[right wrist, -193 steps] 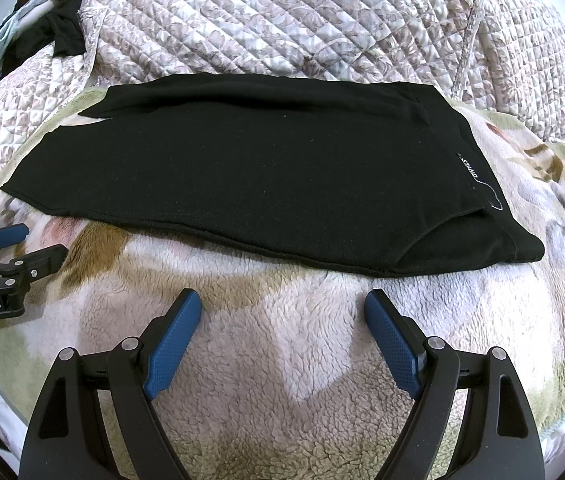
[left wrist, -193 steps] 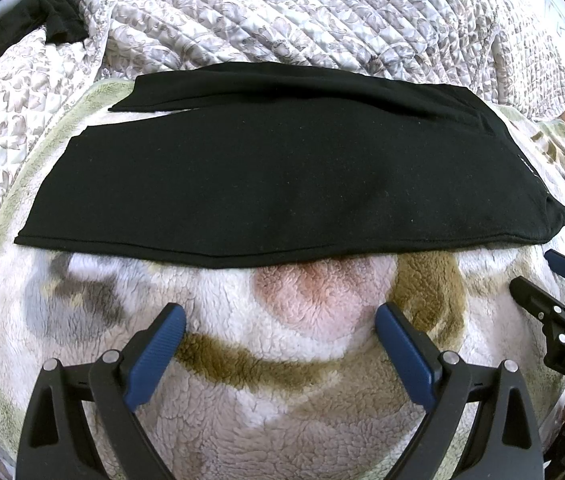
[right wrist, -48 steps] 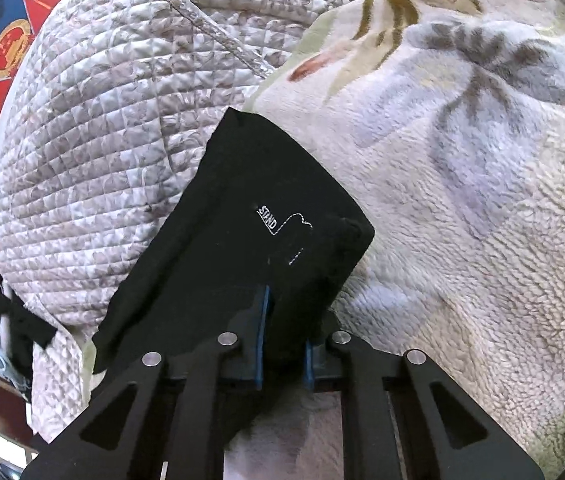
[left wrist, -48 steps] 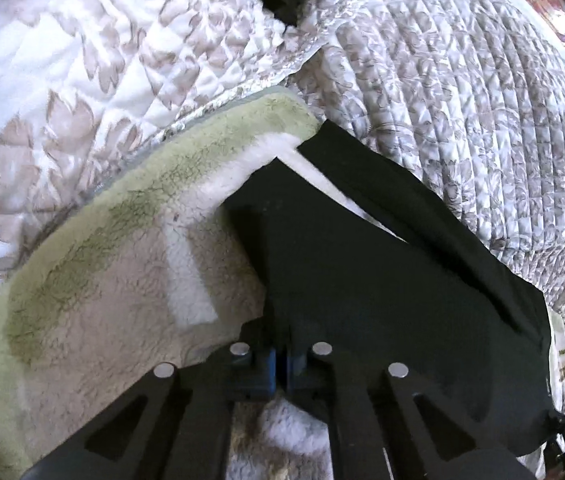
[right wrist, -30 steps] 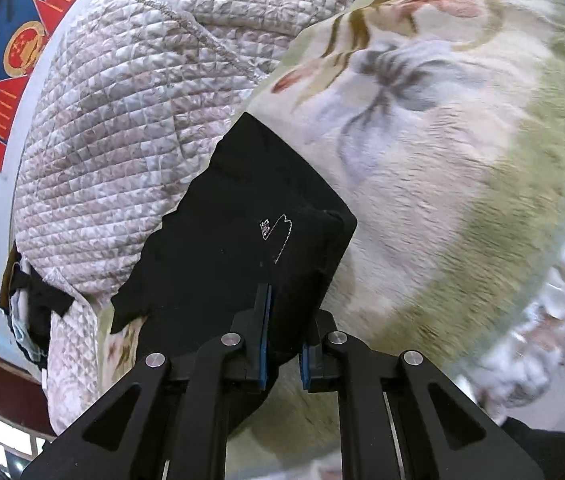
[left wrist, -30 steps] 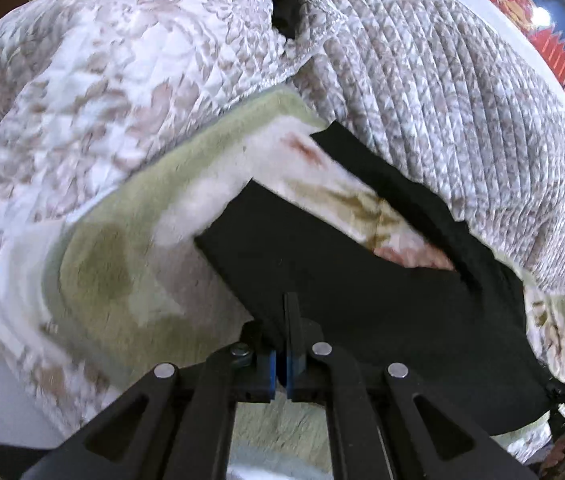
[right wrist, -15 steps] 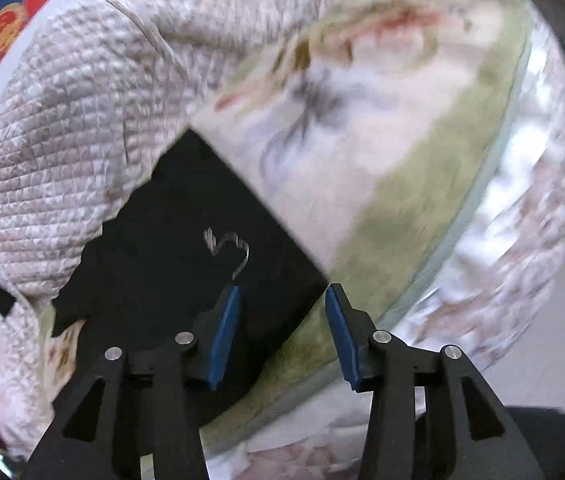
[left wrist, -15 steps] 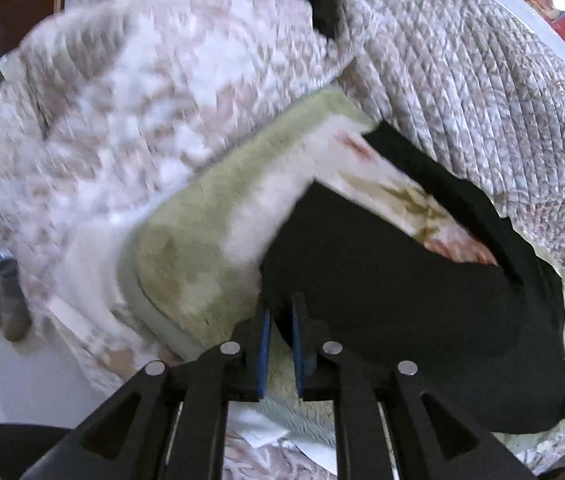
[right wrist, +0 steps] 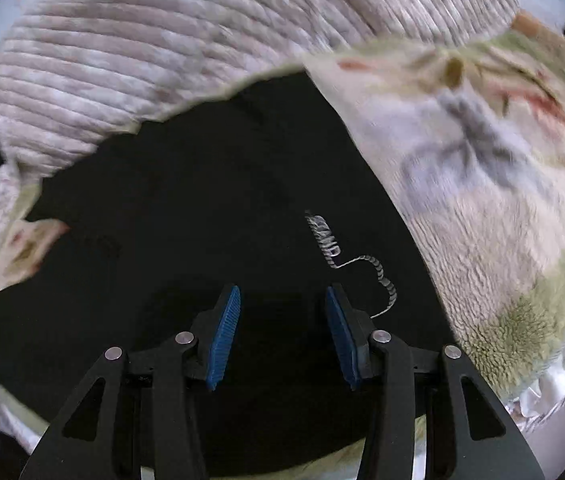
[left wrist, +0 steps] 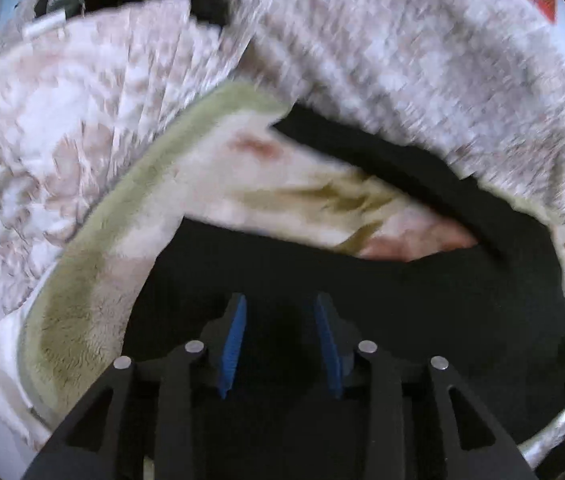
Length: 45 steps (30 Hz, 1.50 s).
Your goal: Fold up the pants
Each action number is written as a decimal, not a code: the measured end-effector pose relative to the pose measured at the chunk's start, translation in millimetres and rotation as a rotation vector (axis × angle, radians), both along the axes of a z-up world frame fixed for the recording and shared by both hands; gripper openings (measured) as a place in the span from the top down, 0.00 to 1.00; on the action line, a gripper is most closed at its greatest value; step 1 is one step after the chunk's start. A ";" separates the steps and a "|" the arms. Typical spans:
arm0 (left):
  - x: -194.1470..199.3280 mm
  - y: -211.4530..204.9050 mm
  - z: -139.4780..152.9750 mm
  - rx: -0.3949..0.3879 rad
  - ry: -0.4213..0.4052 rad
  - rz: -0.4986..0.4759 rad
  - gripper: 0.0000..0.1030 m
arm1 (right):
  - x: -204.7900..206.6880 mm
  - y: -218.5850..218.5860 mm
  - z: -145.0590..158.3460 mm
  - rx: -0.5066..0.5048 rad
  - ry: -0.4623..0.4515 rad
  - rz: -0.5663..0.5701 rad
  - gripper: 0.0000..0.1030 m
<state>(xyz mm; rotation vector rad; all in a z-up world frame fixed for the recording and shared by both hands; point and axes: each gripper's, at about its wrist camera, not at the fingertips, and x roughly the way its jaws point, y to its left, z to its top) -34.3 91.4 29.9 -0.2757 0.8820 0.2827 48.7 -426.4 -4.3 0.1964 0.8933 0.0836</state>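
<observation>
in the left wrist view, a pale quilted bedspread with a brown leaf print (left wrist: 42, 152) fills the left side, blurred. next to it runs the olive-green border of a fluffy cream fleece blanket with a flower pattern (left wrist: 94, 240), which curves down toward the lower left. the black fabric pants (left wrist: 402, 288) lie on this blanket, filling the centre and right of the view; a thin black strip of them reaches up and left along the far edge, with a wedge of flowered fleece showing between that strip and the main part. the left gripper (left wrist: 280, 332) sits just above the pants with its blue-padded fingers (left wrist: 234, 340) spread apart and nothing between them. behind the pants, at upper right, a grey ribbed quilt (left wrist: 422, 48) rises.

in the right wrist view, the same grey quilt (right wrist: 162, 40) spans the upper left. the pants (right wrist: 202, 200) cover the centre, lying on the fleece, with white stitched lettering and a looping white line (right wrist: 334, 248) on the cloth just ahead of the right-hand pad. the right gripper (right wrist: 282, 324) hovers close over the fabric, its blue pads (right wrist: 224, 328) parted and holding nothing. to the right, the flowered fleece blanket (right wrist: 502, 200) lies bare, its green border near the lower right edge.
</observation>
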 end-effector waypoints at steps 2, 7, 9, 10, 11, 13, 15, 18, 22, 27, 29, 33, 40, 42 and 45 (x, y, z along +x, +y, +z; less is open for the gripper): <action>-2.1 8.1 -5.0 -0.017 -0.012 0.007 0.63 | -4.4 -5.4 5.1 -0.011 -0.018 -0.022 0.59; 3.7 10.3 5.7 -0.014 -0.011 0.028 0.63 | -8.5 11.9 23.0 -0.004 -0.101 0.017 0.59; 13.3 4.6 8.6 0.007 -0.011 0.002 0.62 | -3.2 31.5 23.9 0.005 -0.124 0.095 0.58; 18.7 1.5 7.6 0.025 -0.006 -0.017 0.62 | -0.3 39.9 21.5 0.011 -0.124 0.124 0.56; 24.7 -1.1 5.9 0.047 0.001 -0.030 0.62 | 1.5 47.6 18.6 0.013 -0.121 0.152 0.55; 36.6 0.4 -3.5 0.076 0.033 -0.020 0.62 | 5.9 63.8 12.6 -0.002 -0.118 0.198 0.55; 41.3 2.8 -8.2 0.095 0.040 -0.010 0.62 | 10.6 76.5 7.2 -0.033 -0.125 0.225 0.55; 42.5 0.4 -5.2 0.106 0.039 0.006 0.60 | 17.3 80.6 -2.8 -0.061 -0.097 0.211 0.55; 38.5 -14.2 2.4 0.095 0.012 -0.003 0.60 | 16.2 75.7 -8.2 -0.059 -0.085 0.177 0.55; 31.2 -48.4 13.9 0.092 -0.034 -0.077 0.60 | 2.0 91.2 -3.5 -0.049 -0.124 0.240 0.55; 28.2 -63.9 16.7 0.084 -0.043 -0.119 0.59 | -3.2 101.1 -2.5 -0.064 -0.137 0.276 0.55; 23.8 -94.5 14.6 0.082 -0.044 -0.207 0.58 | -15.0 123.6 -1.9 -0.097 -0.165 0.367 0.55; 12.8 -125.6 -4.2 0.100 0.002 -0.303 0.56 | -26.9 137.2 -8.2 -0.135 -0.173 0.443 0.55; 10.0 -128.7 -5.9 0.132 -0.005 -0.315 0.54 | -23.6 139.6 -19.3 -0.168 -0.119 0.451 0.55; 6.9 -125.7 -3.9 0.118 -0.004 -0.301 0.54 | -24.8 135.8 -19.3 -0.153 -0.120 0.442 0.55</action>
